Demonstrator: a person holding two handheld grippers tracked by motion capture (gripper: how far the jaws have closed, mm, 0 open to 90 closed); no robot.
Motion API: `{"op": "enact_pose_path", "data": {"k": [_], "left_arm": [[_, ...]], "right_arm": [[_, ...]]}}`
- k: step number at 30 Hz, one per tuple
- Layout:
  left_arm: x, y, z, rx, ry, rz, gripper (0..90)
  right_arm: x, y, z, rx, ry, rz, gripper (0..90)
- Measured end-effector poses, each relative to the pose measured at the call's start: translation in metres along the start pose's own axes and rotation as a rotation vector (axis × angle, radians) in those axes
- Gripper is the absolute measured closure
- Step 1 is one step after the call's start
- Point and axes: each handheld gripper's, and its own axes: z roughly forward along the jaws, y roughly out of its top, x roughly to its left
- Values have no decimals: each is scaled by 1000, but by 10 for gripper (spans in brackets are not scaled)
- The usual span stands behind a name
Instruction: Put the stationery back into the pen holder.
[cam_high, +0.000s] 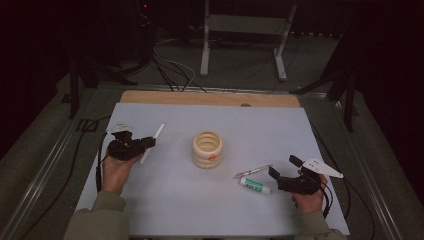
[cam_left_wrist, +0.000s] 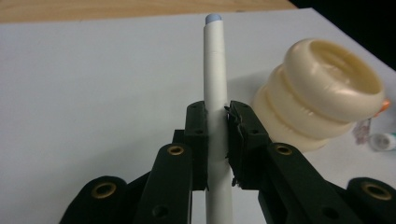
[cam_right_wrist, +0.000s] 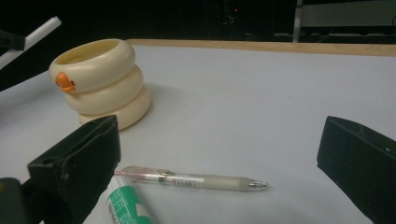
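The white pen (cam_left_wrist: 215, 70) is clamped between the black fingers of the left gripper (cam_left_wrist: 215, 135), which press on its barrel from both sides near the middle; in the left gripper view the barrel runs straight up between them, its pale blue-grey tip at the top, and its lower end passes down between the gripper's arms. In the high view the same pen (cam_high: 153, 141) shows as a thin white stick slanting up and to the right out of the left gripper (cam_high: 131, 146), held above the left part of the desk (cam_high: 165, 200) in the person's left hand (cam_high: 116, 172). Right of it, near the middle of the desk's pale sheet, stands a cream holder (cam_high: 207, 149) shaped like three stacked rings, open at the top, upright, with a small orange mark on its side; it is apart from the pen. Further right lie a clear pen (cam_high: 252, 171) with a pinkish end and, just beside it on the near side, a glue stick (cam_high: 255, 185) with a green-and-white label, both flat on the desk. The right gripper (cam_high: 287, 172) rests low by these two, in the person's right hand (cam_high: 309, 197); its fingers (cam_right_wrist: 84, 163) stand wide apart and released, with the clear pen (cam_right_wrist: 191, 179) lying on the desk between them, touching neither. Beyond the sheet a strip of wooden edge (cam_high: 210, 98) shows.
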Motion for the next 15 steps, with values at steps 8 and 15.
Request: {"op": "enact_pose_path", "data": {"k": [8,15], "left_arm": [[-12,13,0,-28,-33,24,794],[-18,20,-1,-36,-39,35,794]], "right_arm": [[0,0,0,-1,2,0,0],[0,0,0,2,2,0,0]]}}
